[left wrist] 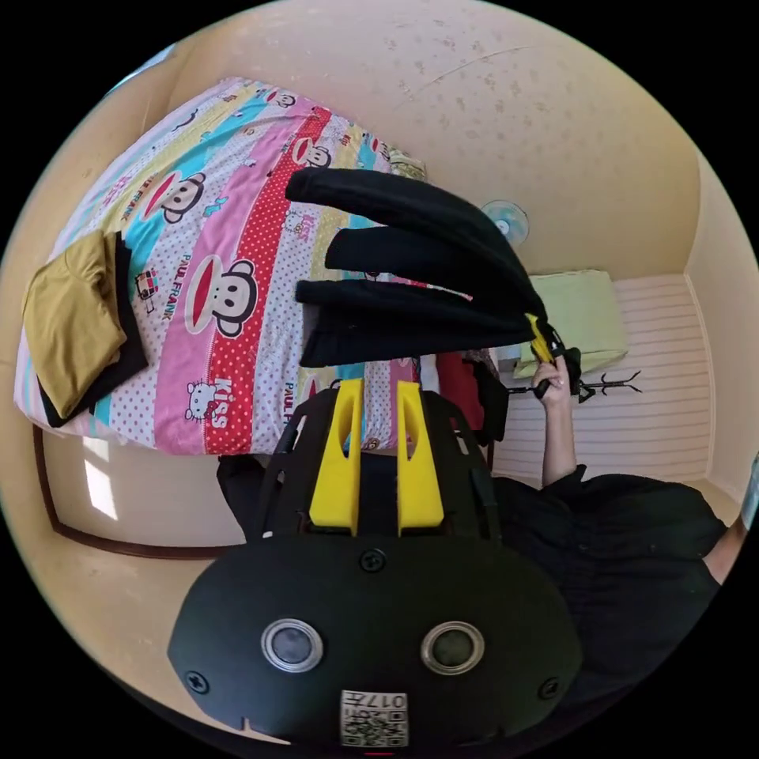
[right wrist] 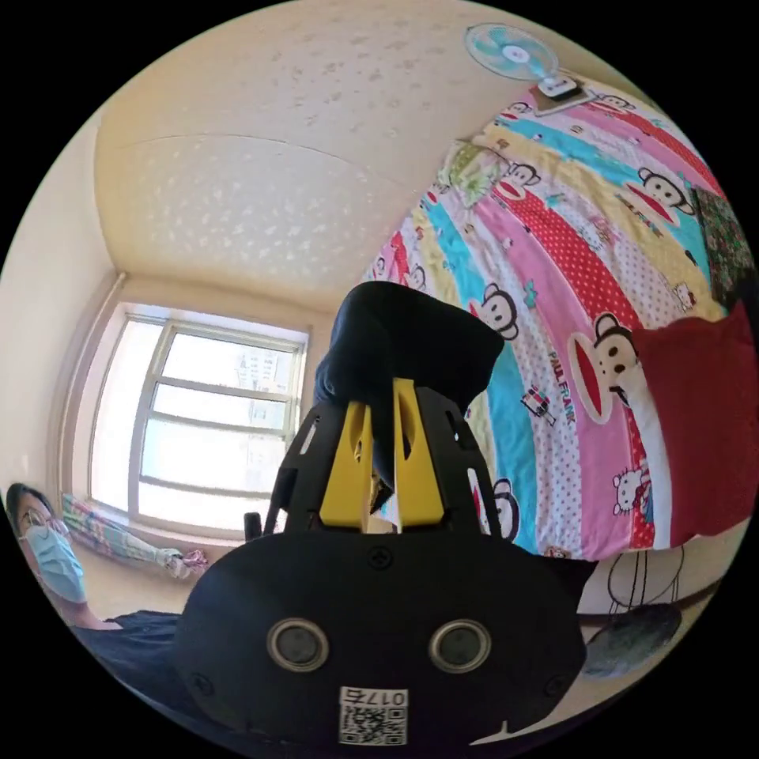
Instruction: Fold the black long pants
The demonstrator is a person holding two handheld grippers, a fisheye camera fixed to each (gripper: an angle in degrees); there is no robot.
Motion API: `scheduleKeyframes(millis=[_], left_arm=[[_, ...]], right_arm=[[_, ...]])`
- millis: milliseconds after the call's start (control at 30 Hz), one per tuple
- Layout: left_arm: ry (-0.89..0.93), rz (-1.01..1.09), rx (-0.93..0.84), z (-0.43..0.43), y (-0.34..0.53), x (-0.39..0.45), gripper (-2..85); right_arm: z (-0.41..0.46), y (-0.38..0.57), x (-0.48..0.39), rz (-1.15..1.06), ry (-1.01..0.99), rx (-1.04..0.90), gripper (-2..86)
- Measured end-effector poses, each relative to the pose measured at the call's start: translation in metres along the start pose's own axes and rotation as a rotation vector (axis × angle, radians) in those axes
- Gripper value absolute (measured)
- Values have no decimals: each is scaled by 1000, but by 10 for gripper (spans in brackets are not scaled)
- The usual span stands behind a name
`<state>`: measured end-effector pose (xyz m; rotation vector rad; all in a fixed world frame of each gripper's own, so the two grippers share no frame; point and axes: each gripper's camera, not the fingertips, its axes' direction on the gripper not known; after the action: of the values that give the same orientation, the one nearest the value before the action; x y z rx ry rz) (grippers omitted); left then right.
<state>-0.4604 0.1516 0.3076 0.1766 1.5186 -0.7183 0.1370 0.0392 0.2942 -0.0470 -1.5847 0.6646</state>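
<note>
The black long pants (left wrist: pixel 411 261) hang in the air above the cartoon-print bed (left wrist: pixel 229 237), draped in several bunched layers. A hand holds my right gripper (left wrist: pixel 541 340) at their right end, shut on the cloth. In the right gripper view the pants (right wrist: pixel 403 340) bulge up between the yellow jaws of my right gripper (right wrist: pixel 382 395), which pinch the fabric. My left gripper (left wrist: pixel 379 387) sits just under the lower edge of the pants. Its jaws stand slightly apart with nothing between them.
A folded mustard garment (left wrist: pixel 75 324) lies on a black one at the bed's corner. A red garment (right wrist: pixel 704 411) rests on the bed edge, a dark floral cloth (right wrist: pixel 727 237) beyond it. There is a fan (right wrist: pixel 514 51), a window (right wrist: pixel 205 419) and the person's dark top (left wrist: pixel 624 553).
</note>
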Motion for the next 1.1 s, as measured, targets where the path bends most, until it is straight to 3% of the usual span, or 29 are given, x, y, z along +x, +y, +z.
scheduleKeyframes(millis=[133,233,300,433,600,833,933,1000,1100], left_arm=[[-29,-123,14,-36,25,-45,78],[-44,-176,15,-52,38,-67,81],[-36,-207,12,-53,43,-79,84],[58,-282,-4,-22,41,-115,99],[189,-396,-118,66,19,-169,130],[317,-581,-83,157,-3,-234,136],[265,-576,-24,157,-4,-240,137],[242,-568,4,156,-1,-242,137],[242,-557,52,158,7,-247,137]], right_arm=[[116,24,91,88,576,-234,48],[154,42,64,-157,648,-266,56],[186,58,26,-380,640,-291,71],[306,99,-34,-807,512,-553,92],[433,114,-57,-1019,626,-626,109],[528,51,-23,-1137,802,-716,109],[504,-32,-11,-897,825,-550,95],[490,-64,-5,-813,855,-513,143],[479,-62,-10,-847,672,-596,159]])
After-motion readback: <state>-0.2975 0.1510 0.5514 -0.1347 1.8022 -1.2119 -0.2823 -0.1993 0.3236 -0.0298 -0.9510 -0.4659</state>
